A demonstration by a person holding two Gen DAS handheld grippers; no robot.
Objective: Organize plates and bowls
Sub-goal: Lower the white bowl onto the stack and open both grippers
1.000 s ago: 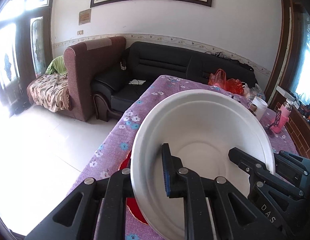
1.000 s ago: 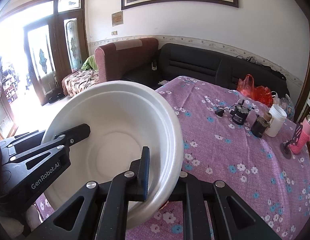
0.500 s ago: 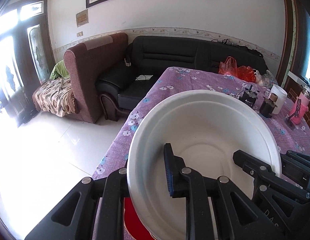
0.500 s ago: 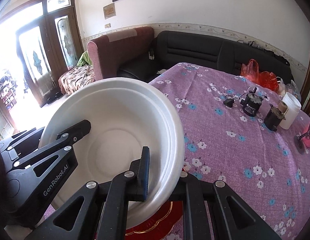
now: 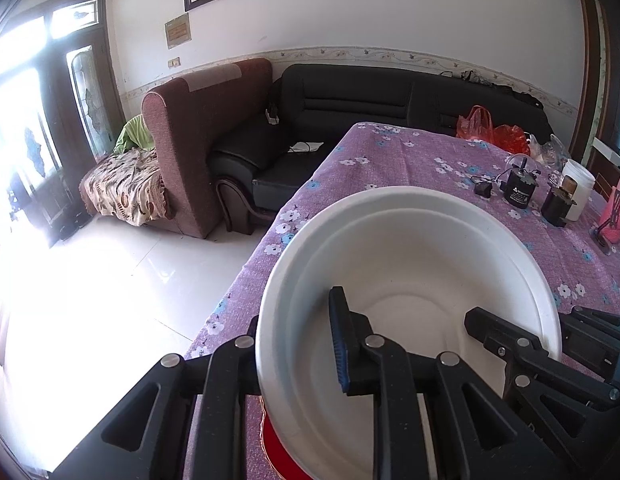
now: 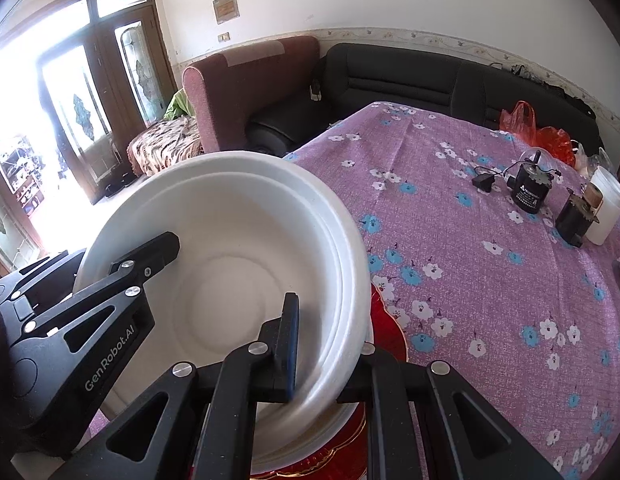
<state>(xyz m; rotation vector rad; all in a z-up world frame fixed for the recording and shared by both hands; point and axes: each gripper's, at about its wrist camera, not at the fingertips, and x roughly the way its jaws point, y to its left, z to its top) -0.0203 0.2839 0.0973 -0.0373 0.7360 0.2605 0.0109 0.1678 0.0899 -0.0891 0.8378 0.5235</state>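
Fingers of both grippers straddle the rim of one white bowl from opposite sides. The right gripper is clamped nearly closed on the bowl's right rim, one blue-padded finger inside, the other outside. The left gripper sits on the left rim in the same way; its fingers have just been opening a little, the rim between them, and a narrow gap shows between the inner pad and the bowl wall. A second white rim shows nested just inside the first. Under the bowl lies a red plate with a gold edge, at the near end of the counter, which wears a purple flowered cloth. Farther along stand two small black devices, a white cup and orange bags. Beyond are a black sofa and a brown armchair.
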